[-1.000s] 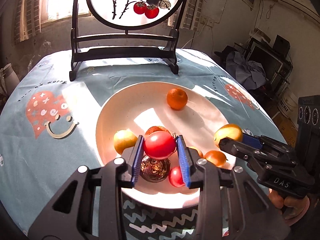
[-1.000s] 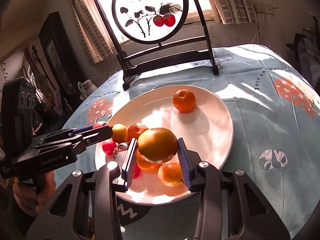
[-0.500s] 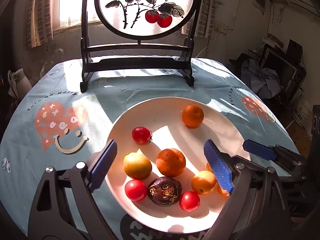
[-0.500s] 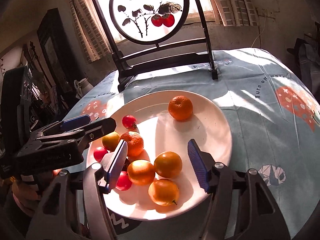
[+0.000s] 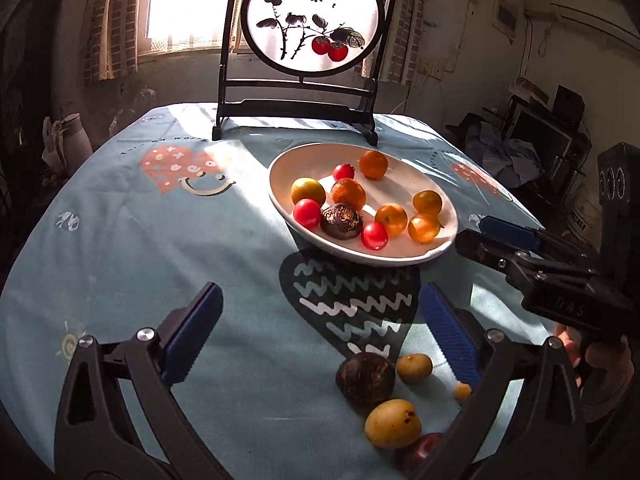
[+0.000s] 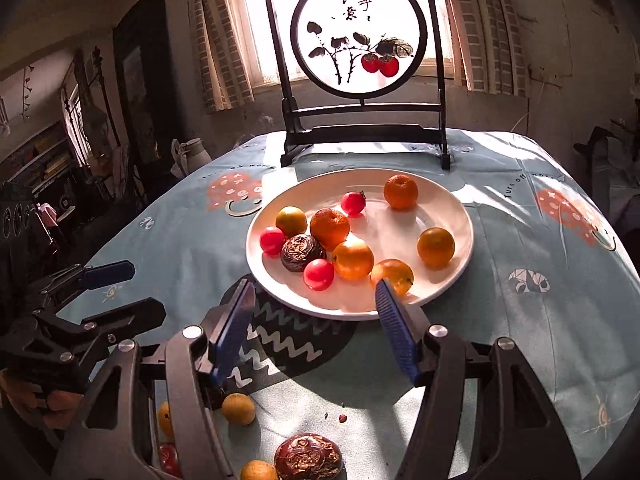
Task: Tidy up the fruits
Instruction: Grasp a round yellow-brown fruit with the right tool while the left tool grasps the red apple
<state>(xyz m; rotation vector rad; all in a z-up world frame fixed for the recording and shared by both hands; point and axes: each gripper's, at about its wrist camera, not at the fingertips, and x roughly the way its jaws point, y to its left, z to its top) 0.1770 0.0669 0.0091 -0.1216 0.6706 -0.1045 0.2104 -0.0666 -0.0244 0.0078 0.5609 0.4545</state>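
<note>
Left gripper (image 5: 320, 328) with blue ribbed pads spread wide, empty, hovering over the light-blue printed tablecloth (image 5: 132, 248). Right gripper (image 6: 316, 320) likewise spread wide, nothing between its pads, tips just short of the round white ceramic plate (image 6: 460, 204).

Ahead of both tools the plate holds the sorted fruit: three small red tomatoes, one at (image 6: 319, 274); several oranges, farthest one (image 6: 400, 191) near the back rim, another (image 6: 436, 247) alone toward the right; a yellow-green round fruit (image 6: 291, 221) at left; a dark brown patterned round item (image 6: 302, 253) just beside the tomatoes.

Loose fruit lies on the cloth close under the tools, well apart from the plate: dark purple wrinkled fruit (image 5: 366, 378) touching a small tan one (image 5: 414, 368), yellow oval fruit (image 5: 393, 423) nearer, a red one (image 5: 420, 450) partly hidden by the left gripper's right finger.

Beyond the plate stands a black-framed round painted screen (image 6: 360, 46).
</note>
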